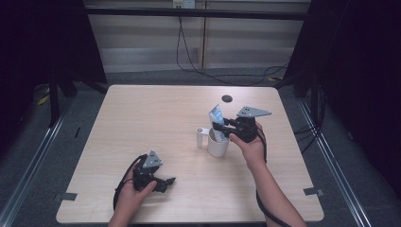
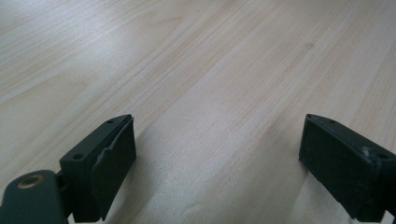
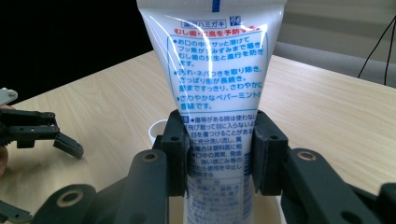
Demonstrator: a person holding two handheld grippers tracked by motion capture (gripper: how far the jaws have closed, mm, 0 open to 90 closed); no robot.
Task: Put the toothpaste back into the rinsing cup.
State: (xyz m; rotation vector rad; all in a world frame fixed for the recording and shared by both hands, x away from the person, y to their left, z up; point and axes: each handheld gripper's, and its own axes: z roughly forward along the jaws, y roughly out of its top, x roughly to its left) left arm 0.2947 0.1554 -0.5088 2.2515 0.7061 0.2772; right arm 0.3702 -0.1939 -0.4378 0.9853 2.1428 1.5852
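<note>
Your right hand-held gripper (image 1: pixel 221 126) is closed on the toothpaste tube (image 1: pixel 216 116), with one pad on each flat face of its lower half. In the right gripper view the tube (image 3: pixel 217 84) stands upright between the jaws, printed side to the camera, its crimped end above the frame. From the high view the tube's lower end sits in or just over the mouth of the white cup (image 1: pixel 218 145), right of centre on the surface (image 1: pixel 156 118); whether it touches the bottom I cannot tell. A small white cylinder (image 1: pixel 202 136) stands upright just left of the cup, and a dark round mark (image 1: pixel 227 98) lies on the far part of the surface.

Your left hand-held gripper (image 1: pixel 166 182) rests low at the near left, well apart from the cup. Its jaws stand wide apart with nothing between them; the left gripper view shows bare wood grain (image 2: pixel 210 70) between its pads.

Judgement: the step in hand is placing the tube into the cup, and it looks nearly complete. The next move calls for you to confirm that the tube is seated and leaning on the rim, then part the right jaws gently and draw the hand-held gripper back and up without dragging the tube out. The cup is light and unsecured; a sideways pull could tip it.
</note>
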